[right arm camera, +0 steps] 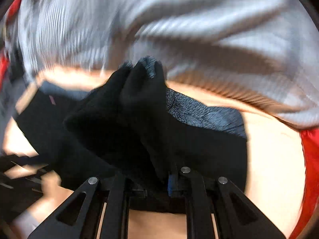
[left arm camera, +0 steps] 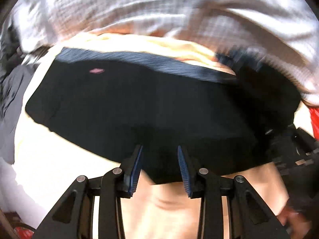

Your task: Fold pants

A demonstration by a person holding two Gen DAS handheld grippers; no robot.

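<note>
Over the black pants (left arm camera: 139,103), left tongs (left arm camera: 160,149) point down, parted.

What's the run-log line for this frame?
step: fold pants | left claw: open over black pants | right claw: black pants bunched between fingers | views: blurred

A brightly lit cream surface (left arm camera: 49,159) lies under rumpled grey-white checked fabric (left arm camera: 159,10), red cloth (right arm camera: 311,159) beside.
</note>
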